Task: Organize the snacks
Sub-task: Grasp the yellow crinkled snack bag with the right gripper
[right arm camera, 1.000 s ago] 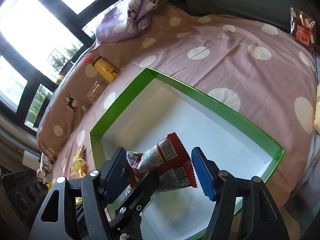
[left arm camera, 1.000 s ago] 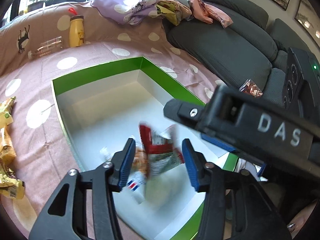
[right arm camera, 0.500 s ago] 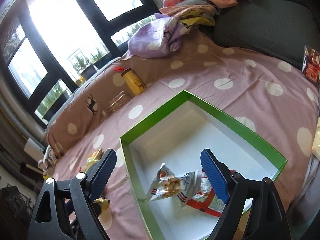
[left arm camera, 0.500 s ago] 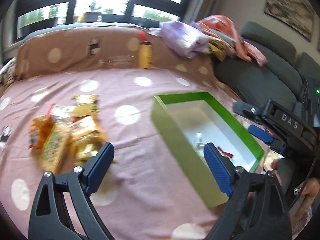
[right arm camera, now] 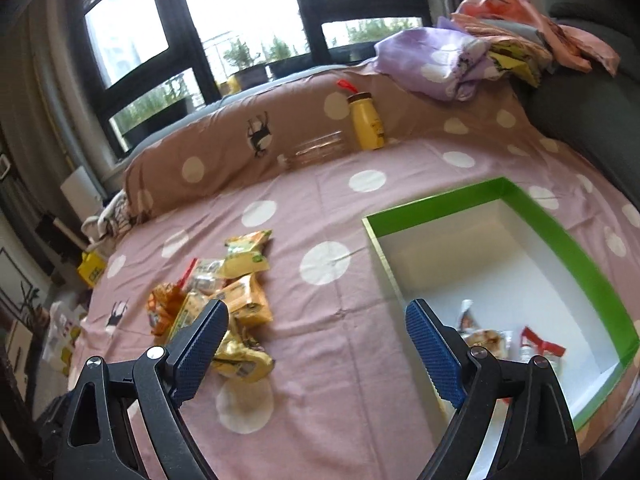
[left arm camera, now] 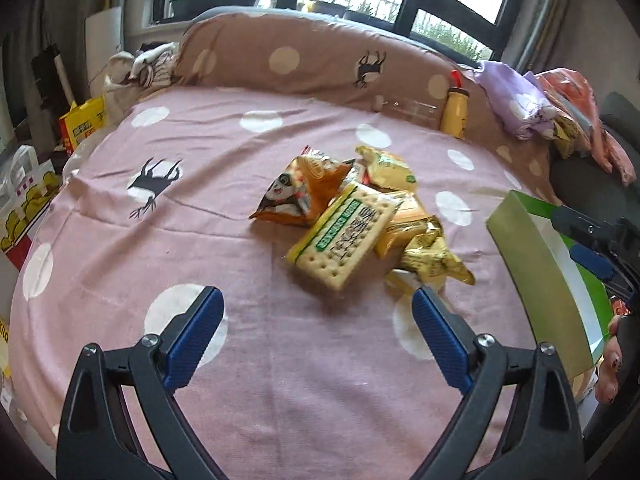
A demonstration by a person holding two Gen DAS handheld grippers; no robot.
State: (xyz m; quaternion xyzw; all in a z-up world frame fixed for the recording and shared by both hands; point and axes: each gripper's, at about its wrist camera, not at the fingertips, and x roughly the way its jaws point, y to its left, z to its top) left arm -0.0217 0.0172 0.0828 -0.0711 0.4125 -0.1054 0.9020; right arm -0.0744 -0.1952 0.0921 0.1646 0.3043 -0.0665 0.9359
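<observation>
Two packets (right arm camera: 508, 342) were lodged in the green box (right arm camera: 568, 248); the snack pile (left arm camera: 360, 216) remained left. Both grippers (left arm camera: 316, 312) (right arm camera: 316, 328), just opened wide, held nothing.

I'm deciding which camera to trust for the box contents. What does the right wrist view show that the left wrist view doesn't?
Only the right wrist view shows the box floor, with two snack packets lying in it. Only the left wrist view shows the cracker pack clearly, atop the pile, plus the right gripper over the box. Both show the green box, the loose snack pile and the yellow bottle.
</observation>
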